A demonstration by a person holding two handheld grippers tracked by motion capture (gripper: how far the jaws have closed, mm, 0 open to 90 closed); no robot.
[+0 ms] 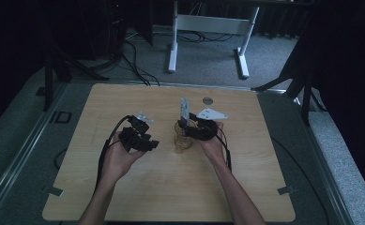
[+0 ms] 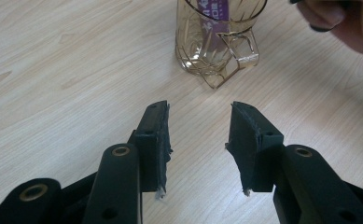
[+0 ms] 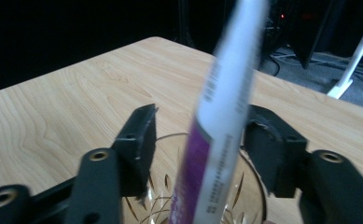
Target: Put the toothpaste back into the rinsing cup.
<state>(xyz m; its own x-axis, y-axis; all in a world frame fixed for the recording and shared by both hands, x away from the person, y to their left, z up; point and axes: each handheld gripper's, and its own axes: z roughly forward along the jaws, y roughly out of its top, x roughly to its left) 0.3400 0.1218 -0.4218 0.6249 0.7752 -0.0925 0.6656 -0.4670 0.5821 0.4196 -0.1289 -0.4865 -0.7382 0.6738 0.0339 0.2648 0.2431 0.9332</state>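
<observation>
Centrally on the counter (image 1: pixel 124 197) stands one amber glass mug (image 1: pixel 183 140) holding one purple-and-white tube (image 1: pixel 185 112), the right gripper (image 1: pixel 195 129) above its rim with fingers spread around the tube, the left gripper (image 1: pixel 140 136) at nine o'clock, open, empty, bare wood all around.

This is looking like a lab or recording studio rather than a home. A plain wooden table (image 1: pixel 171 187) is sitting on grey carpet (image 1: pixel 208 56), ringed by black curtains (image 1: pixel 349 70). Beyond the table's far edge, black cables (image 1: pixel 133 61) are trailing across the floor beside the white legs of a desk frame (image 1: pixel 173 51). Dark stand legs (image 1: pixel 283 82) are bracing at the table's far corners.
</observation>
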